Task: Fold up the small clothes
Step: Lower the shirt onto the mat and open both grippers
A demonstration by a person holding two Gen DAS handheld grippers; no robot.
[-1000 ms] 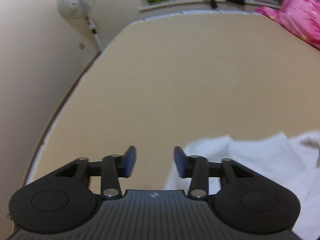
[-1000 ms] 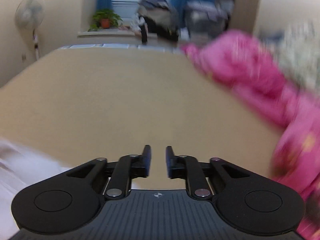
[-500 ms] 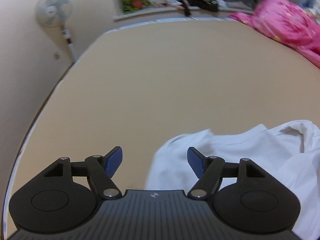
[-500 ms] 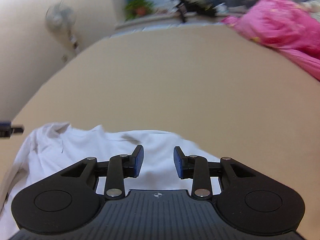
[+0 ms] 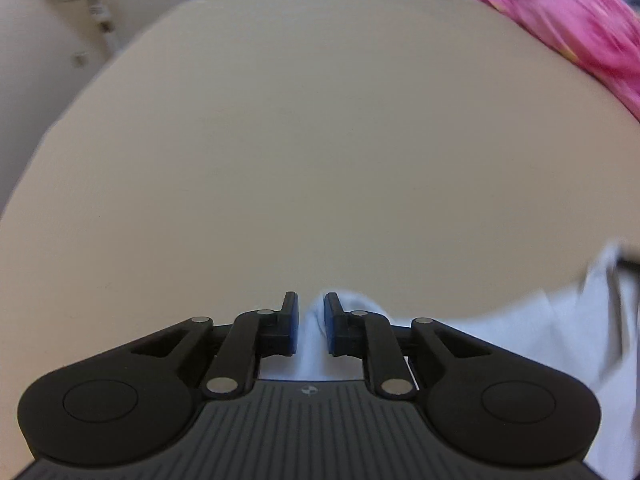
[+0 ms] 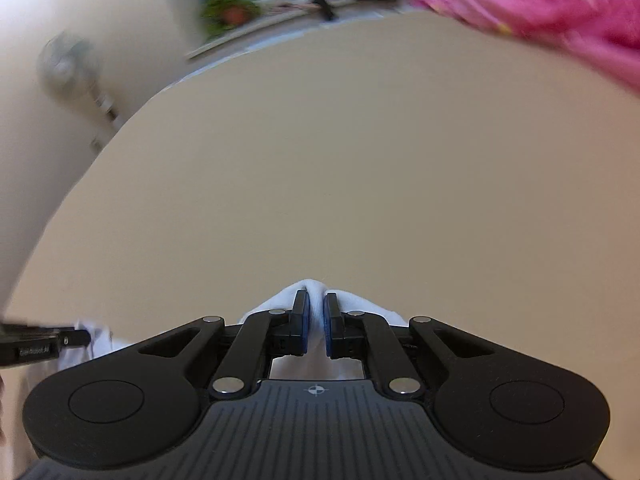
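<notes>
The left gripper [image 5: 311,322] pinches a fold of the white garment [image 5: 540,332], which trails off to its right over the tan bed [image 5: 320,140]. The right gripper [image 6: 316,322] is likewise clamped on white cloth bunched between its blue pads [image 6: 305,322], with pink bedding [image 6: 560,4] far ahead to its right.

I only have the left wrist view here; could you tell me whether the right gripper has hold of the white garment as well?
Observer: Yes, the right gripper is shut on a pinched fold of the white garment, which bulges out just past its fingertips.
Operator: Thank you. Can you see my left gripper from there?
Observer: Only its tip, at the left edge of the right wrist view, touching the cloth.
Operator: Is anything visible on the ledge beyond the bed?
Observer: A potted plant, blurred, stands there left of some dark items.
</notes>
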